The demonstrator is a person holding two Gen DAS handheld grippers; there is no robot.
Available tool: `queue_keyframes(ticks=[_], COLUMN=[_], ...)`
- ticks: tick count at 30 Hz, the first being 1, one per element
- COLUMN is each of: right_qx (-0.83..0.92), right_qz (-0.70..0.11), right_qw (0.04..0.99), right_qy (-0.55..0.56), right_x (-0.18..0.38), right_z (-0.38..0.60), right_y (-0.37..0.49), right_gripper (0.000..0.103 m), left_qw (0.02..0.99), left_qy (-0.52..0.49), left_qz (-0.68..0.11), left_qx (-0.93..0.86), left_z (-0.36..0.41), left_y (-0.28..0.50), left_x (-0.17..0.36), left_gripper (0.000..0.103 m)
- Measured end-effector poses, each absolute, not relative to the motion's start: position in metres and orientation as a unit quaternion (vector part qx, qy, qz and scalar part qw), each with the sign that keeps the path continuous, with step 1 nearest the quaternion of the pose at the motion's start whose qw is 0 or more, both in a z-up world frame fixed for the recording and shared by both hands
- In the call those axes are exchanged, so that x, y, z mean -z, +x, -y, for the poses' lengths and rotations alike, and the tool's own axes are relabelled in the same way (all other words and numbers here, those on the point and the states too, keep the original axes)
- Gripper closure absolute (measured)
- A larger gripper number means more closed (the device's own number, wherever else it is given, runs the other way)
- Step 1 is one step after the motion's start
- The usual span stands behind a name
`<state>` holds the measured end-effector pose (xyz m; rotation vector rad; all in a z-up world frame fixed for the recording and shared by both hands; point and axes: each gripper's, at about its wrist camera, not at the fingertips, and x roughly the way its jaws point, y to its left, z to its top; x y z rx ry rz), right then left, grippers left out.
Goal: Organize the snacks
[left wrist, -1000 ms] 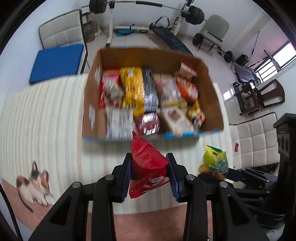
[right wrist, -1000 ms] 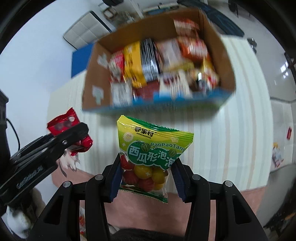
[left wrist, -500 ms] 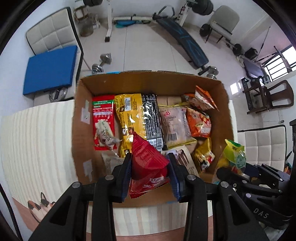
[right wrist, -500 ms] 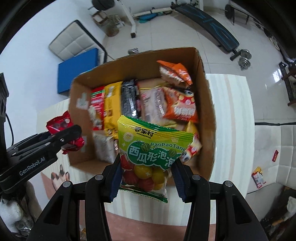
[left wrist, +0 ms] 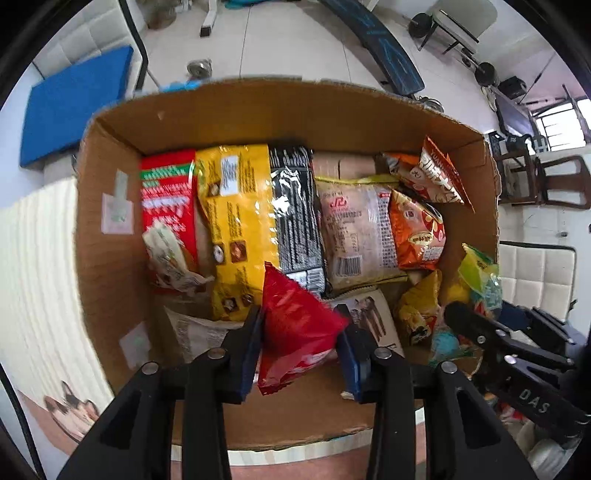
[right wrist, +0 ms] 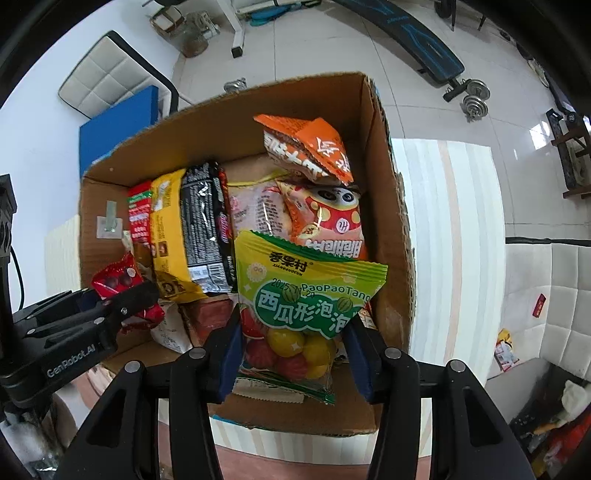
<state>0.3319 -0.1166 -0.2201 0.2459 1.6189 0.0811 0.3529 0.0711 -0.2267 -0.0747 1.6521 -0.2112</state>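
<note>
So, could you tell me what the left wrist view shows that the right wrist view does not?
Left wrist only: the whole red packet between the opening left gripper jaws, and a cat picture on the table cover.

Right wrist only: the printed front of the green candy bag in the opening right gripper, and a dumbbell.

Both: the cardboard box, yellow packet and black packet.

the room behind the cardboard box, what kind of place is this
Most likely a room at home that doubles as a gym: a weight bench and dumbbells on the tiled floor, padded chairs, and a striped table holding the snack box.
</note>
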Motion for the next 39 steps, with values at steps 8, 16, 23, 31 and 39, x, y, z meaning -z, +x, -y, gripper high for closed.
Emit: queue_keyframes(ticks=[8, 16, 23, 31, 39], right_qx=[-0.035, -0.027, -0.024, -0.018, -0.007], right_qz=[-0.714, -0.702, -0.695, -0.660, -0.613], right_qw=[0.695, 0.710, 0.717, 0.749, 0.789], right_qy=[0.075, 0.056, 0.056, 0.053, 0.047], right_x=[0.209, 0.202, 0.203, 0.177, 0.136], right_z=[0.114, 0.115, 0.110, 0.107, 0.109], right_y=[0.330, 0.311, 0.287, 0.247, 0.196], right_gripper=[0.012, 0.007, 0.006, 0.005, 0.005], left_qw=[0.685, 0.706, 0.722, 0.765, 0.812], left_qy=[-0.037, -0.014, -0.019, -0.005, -0.004], left_qz=[-0.724, -0.705, -0.688, -0.642, -0.583], left_qx=[0.069, 0.065, 0.064, 0.050, 0.028], left_z=[-0.081, -0.082, -0.084, -0.083, -0.093], left_y=[0.351, 0.334, 0.305, 0.264, 0.208], left_x=[0.221, 0.209, 0.197, 0.169, 0.125], left_gripper=[0.024, 0.011, 0.011, 0.011, 0.011])
